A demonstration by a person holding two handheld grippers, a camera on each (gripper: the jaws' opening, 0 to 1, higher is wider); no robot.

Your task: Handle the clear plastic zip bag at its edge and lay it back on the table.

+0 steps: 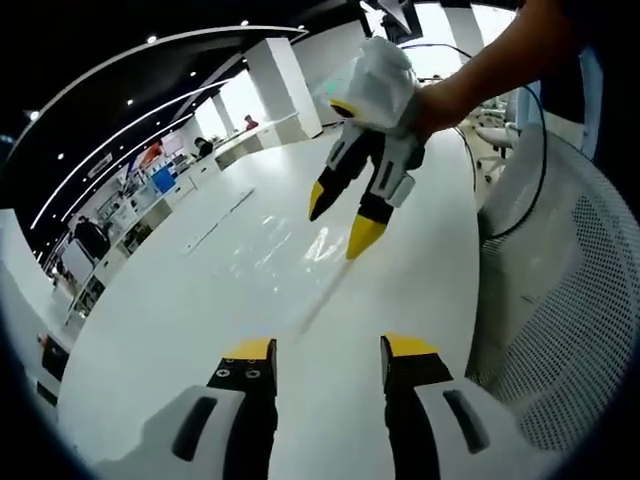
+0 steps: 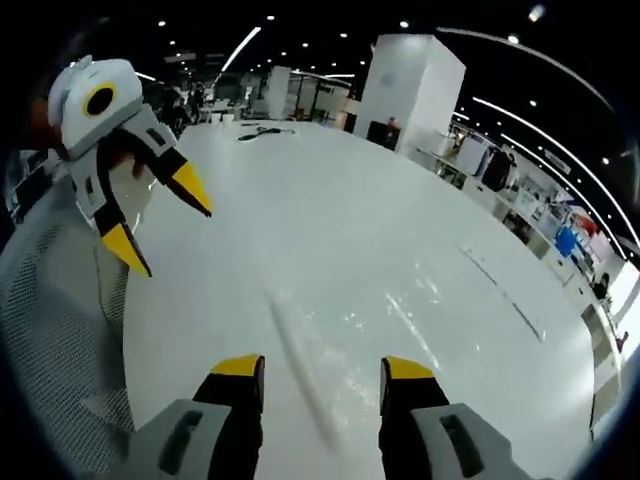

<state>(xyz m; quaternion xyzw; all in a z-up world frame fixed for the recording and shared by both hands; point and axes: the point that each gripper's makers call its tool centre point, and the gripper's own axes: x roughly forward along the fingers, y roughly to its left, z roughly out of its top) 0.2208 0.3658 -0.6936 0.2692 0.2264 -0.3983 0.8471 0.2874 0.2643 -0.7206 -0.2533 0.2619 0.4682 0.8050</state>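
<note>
Both tools (image 1: 325,355) (image 2: 322,370) apart above flat bag (image 1: 270,240).

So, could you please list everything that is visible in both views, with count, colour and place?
zip bag: one, clear, lying flat on the table, its zip strip edge nearest the tongs
table: one, white, glossy, long and curved
mesh chair: one, white, beside the table edge
cable: one, black, hanging near the chair
pillar: one, white, beyond the table
shelves: several, white, along the far wall
left tongs: one, white with black jaws and yellow tips, open, above the table
right tongs: one, same colours, open, over the bag's zip strip
person's arm: one, holding the right tongs
</note>
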